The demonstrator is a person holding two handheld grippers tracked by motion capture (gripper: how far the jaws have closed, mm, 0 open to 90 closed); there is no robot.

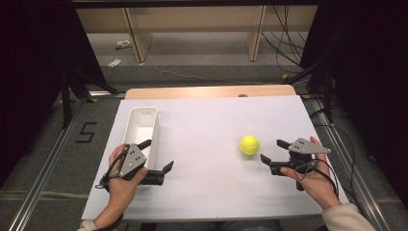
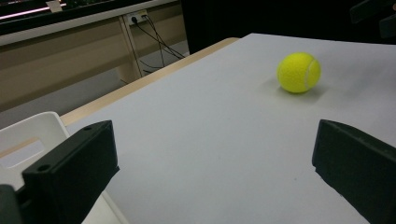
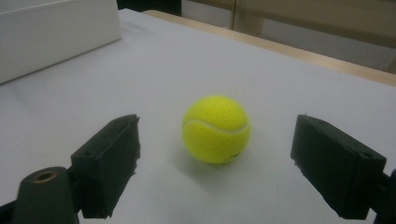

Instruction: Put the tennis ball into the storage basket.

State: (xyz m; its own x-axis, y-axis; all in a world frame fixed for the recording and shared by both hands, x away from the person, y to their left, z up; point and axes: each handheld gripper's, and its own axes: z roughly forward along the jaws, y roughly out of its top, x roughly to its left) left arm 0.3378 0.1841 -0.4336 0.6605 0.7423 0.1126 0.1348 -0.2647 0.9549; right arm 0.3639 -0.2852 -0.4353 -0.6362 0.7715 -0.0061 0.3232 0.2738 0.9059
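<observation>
A yellow tennis ball (image 1: 249, 145) rests on the white table sheet, right of centre. My right gripper (image 1: 272, 150) is open just to the right of it, jaws pointing at it; in the right gripper view the ball (image 3: 216, 129) lies a short way ahead, between the lines of the two jaws and not touched. My left gripper (image 1: 157, 155) is open at the near left, beside the near end of a white bin (image 1: 140, 129). From the left gripper view the ball (image 2: 299, 72) lies far off to the right, and the bin's rim (image 2: 39, 125) shows at the left.
The white sheet (image 1: 207, 120) covers a wooden table whose far edge (image 1: 210, 91) shows as a tan strip. Wooden shelving (image 1: 192, 29) and cables (image 1: 284, 43) sit on the floor beyond. Metal rails (image 1: 48, 159) run along both sides of the table.
</observation>
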